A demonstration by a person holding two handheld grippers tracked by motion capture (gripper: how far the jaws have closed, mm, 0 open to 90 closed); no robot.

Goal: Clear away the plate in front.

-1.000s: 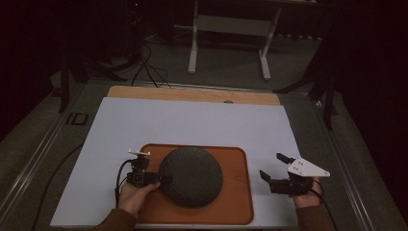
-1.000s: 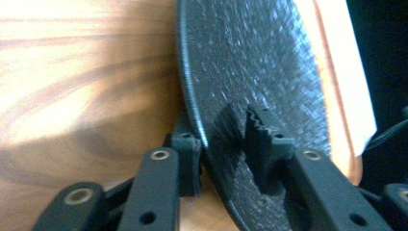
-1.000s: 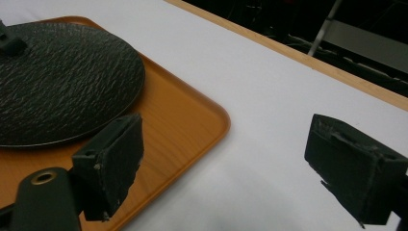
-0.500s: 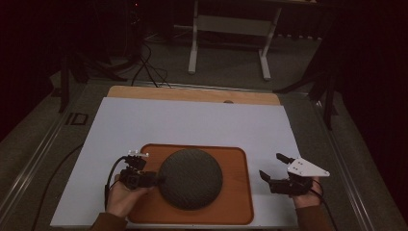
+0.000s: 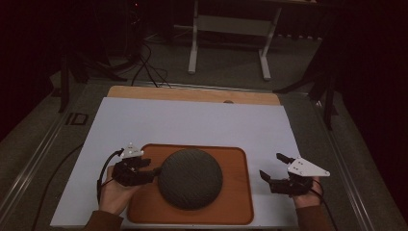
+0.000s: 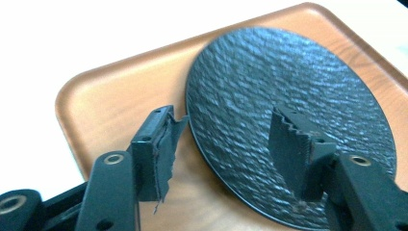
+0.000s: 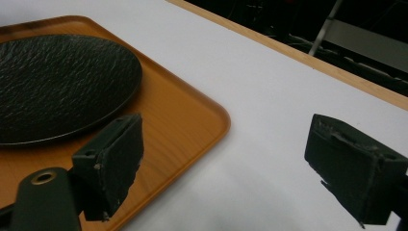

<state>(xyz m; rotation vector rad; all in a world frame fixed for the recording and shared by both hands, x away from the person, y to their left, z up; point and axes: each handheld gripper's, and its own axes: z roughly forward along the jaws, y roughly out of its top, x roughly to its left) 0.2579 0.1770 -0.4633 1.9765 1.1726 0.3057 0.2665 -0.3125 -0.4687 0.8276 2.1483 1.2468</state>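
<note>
The room (image 5: 43, 43) is dark, with a grey floor (image 5: 226, 82) beyond the bench, black cables (image 5: 149, 72) lying on it and the pale legs of a metal stand (image 5: 228, 29) at the far side. The bench (image 5: 192, 122) takes up most of the high view: a white sheet covers its top, and a strip of bare wood (image 5: 192, 95) shows along the far edge. On the near part of the white sheet lies a brown tray (image 5: 238, 192) with rounded corners and a low rim. A round black plate (image 5: 190, 178) with a rippled surface rests on the tray, nearer its left end, so bare tray shows at the right. The left gripper (image 5: 153, 171) is at the tray's left end, held in a hand (image 5: 111, 195) that comes in from the bottom edge; in the left gripper view its jaws are spread, one over the tray just outside the plate's edge and the other over the plate, and they close on nothing. The right gripper (image 5: 274, 166) is over the white sheet, just right of the tray and apart from it, with its jaws spread wide and nothing between them; in the right gripper view the tray's corner lies between them.
</note>
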